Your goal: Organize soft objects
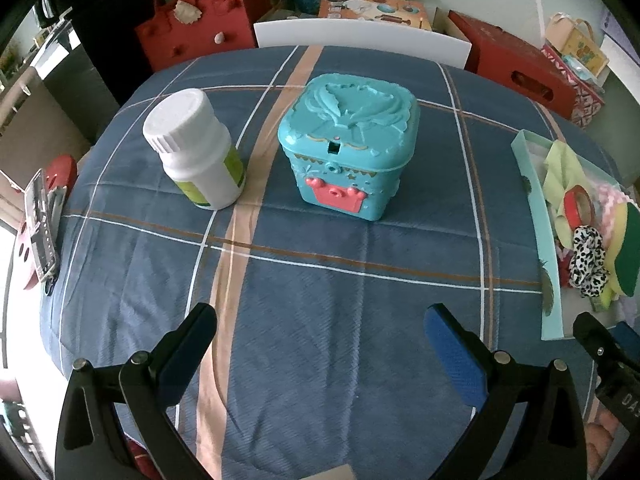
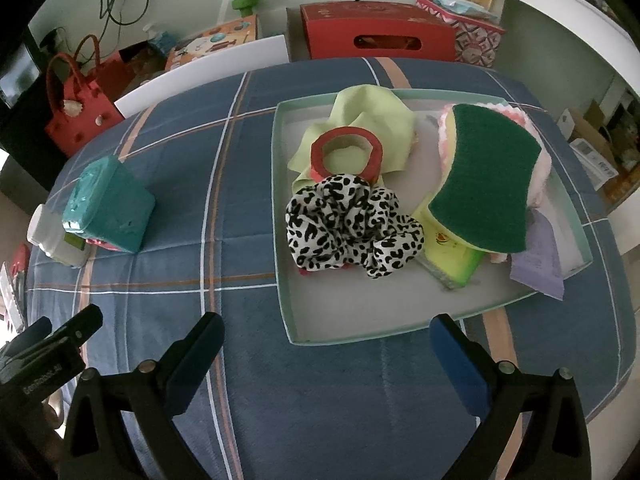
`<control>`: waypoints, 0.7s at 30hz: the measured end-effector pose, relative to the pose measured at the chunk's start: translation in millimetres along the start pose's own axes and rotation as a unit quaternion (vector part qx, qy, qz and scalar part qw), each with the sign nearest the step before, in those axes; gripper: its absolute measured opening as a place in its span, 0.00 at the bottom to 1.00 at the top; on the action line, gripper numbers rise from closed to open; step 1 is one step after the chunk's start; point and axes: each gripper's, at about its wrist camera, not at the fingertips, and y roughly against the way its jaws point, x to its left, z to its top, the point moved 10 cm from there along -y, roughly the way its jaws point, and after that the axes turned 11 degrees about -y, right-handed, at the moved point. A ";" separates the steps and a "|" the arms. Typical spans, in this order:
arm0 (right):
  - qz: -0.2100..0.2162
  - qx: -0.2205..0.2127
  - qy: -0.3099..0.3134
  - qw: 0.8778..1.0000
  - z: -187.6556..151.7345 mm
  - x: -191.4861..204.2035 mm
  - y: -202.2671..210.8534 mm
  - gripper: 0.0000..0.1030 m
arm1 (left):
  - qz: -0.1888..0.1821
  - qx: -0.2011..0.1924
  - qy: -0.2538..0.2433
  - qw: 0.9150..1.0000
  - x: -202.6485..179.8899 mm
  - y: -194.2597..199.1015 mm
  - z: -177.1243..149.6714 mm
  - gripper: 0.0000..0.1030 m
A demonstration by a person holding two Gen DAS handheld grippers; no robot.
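Soft things heaped in the tray [image 2: 282, 216], dead ahead of the right hand-held gripper [image 2: 326, 346], the nearer one.

Both the right and the left hand-held gripper [image 1: 320, 332] hold fingers apart, gripping nothing. The leopard scrunchie [image 2: 352, 226] lies at the tray's near edge; the green sponge [image 2: 490, 176] runs lengthwise away. No writing readable.

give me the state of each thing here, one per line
left hand-held gripper: open, empty
right hand-held gripper: open, empty
white bottle: upright, cap on
teal box: lid shut
tray: filled with soft items
scrunchie: in tray
sponge: propped on the pile
red ring: on green cloth
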 end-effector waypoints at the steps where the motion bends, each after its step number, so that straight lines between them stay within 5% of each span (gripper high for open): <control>1: -0.001 0.000 0.000 1.000 0.0 -0.6 -0.5 1.00 | 0.001 0.002 0.000 1.000 0.5 -0.5 -0.6 1.00; 21: -0.016 -0.001 -0.003 1.000 -0.9 -5.1 -5.3 1.00 | -0.003 0.011 -0.008 1.000 -1.8 -3.4 -3.1 1.00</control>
